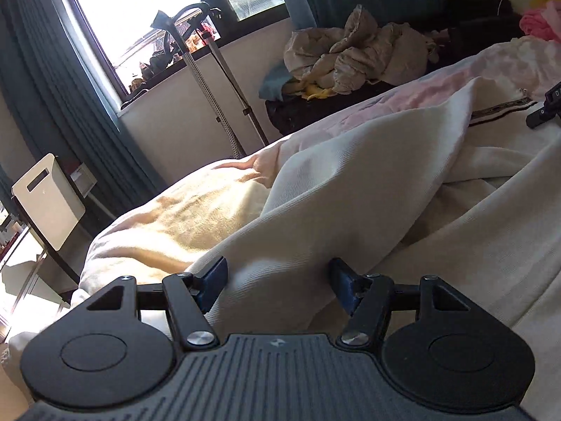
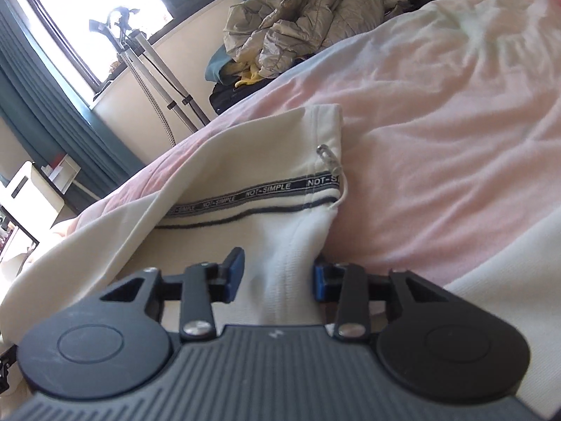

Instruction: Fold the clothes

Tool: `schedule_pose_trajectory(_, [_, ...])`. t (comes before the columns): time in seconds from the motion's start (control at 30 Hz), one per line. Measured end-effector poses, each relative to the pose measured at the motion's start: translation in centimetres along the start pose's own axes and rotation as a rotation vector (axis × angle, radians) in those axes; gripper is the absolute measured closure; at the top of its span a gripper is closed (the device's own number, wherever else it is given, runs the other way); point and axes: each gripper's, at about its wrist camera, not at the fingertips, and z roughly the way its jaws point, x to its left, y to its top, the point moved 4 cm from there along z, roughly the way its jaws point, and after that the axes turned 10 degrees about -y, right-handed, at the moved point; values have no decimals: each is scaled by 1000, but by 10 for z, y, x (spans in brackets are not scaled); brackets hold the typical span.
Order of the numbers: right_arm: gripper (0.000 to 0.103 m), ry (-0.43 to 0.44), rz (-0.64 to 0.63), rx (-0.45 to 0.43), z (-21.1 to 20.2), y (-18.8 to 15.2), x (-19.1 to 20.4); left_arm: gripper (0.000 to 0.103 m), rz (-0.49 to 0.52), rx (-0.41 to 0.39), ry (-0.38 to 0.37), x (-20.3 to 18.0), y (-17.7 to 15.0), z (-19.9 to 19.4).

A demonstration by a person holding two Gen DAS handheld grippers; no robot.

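A cream-white garment point(image 1: 350, 182) lies rumpled on a bed with a pink and cream blanket point(image 1: 182, 217). My left gripper point(image 1: 278, 284) is open, its blue pads on either side of a raised fold of the garment. In the right wrist view the same garment point(image 2: 252, 154) shows a black "NOT-SIMPLE" band point(image 2: 252, 194) and a drawstring tip point(image 2: 328, 156). My right gripper point(image 2: 278, 275) is open with a seamed fold of the garment between its pads. The right gripper also shows at the far right of the left wrist view point(image 1: 547, 108).
A pile of beige bedding point(image 1: 354, 52) sits on a dark bench beyond the bed. A garment steamer stand point(image 1: 217, 80) stands by the window with teal curtains point(image 1: 52, 80). A white appliance point(image 1: 49, 200) stands left of the bed. Pink cloth point(image 1: 540, 22) lies far right.
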Motion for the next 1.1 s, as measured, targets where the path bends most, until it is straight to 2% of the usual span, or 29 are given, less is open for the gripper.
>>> schedule_pose_trajectory(0.07, [92,-9,34,-37,-9,8,-7,46,-7,7,-25,2,6,12])
schedule_pose_trajectory(0.13, [93,-17,67,-75,-18,15,-13,71,-53,2,-62,8,12,19])
schedule_pose_trajectory(0.2, [94,-26,101,-112,-26,23,-20,81,-162,-42,-88,29,22,15])
schedule_pose_trajectory(0.27, [94,-35,134,-150,-35,31,-27,84,-284,-80,-122,51,31,13])
schedule_pose_trajectory(0.33, [94,-43,168,-187,-44,38,-34,84,-447,-117,-170,80,44,16])
schedule_pose_trajectory(0.4, [94,-52,201,-225,-54,46,-41,84,-562,-111,-216,101,54,33])
schedule_pose_trajectory(0.5, [94,-65,252,-281,-67,57,-51,82,-689,-90,-275,122,65,66])
schedule_pose_trajectory(0.53, [94,-70,267,-295,-70,60,-55,79,-692,-74,-261,120,66,76])
schedule_pose_trajectory(0.6, [93,-88,269,-269,-55,54,-60,75,-698,-42,-232,117,67,96])
schedule_pose_trajectory(0.7, [90,-125,255,-237,-32,42,-64,70,-699,-55,-205,111,64,94])
schedule_pose_trajectory(0.73, [83,-129,266,-233,-30,40,-65,59,-697,-59,-201,110,63,88])
schedule_pose_trajectory(0.8, [78,-138,287,-225,-27,37,-68,43,-735,-73,-192,111,56,63])
schedule_pose_trajectory(0.83, [71,-140,284,-233,-33,36,-69,38,-760,-86,-187,113,52,49])
schedule_pose_trajectory(0.9, [58,-143,277,-247,-45,33,-71,31,-814,-129,-183,118,38,14])
schedule_pose_trajectory(0.93, [55,-145,274,-254,-51,32,-71,30,-843,-141,-181,120,29,-1])
schedule_pose_trajectory(1.0, [52,-147,267,-266,-63,29,-73,30,-911,-145,-176,122,3,-36])
schedule_pose_trajectory(1.1, [52,-123,245,-224,-76,12,-68,29,-997,-145,-148,124,-38,-81])
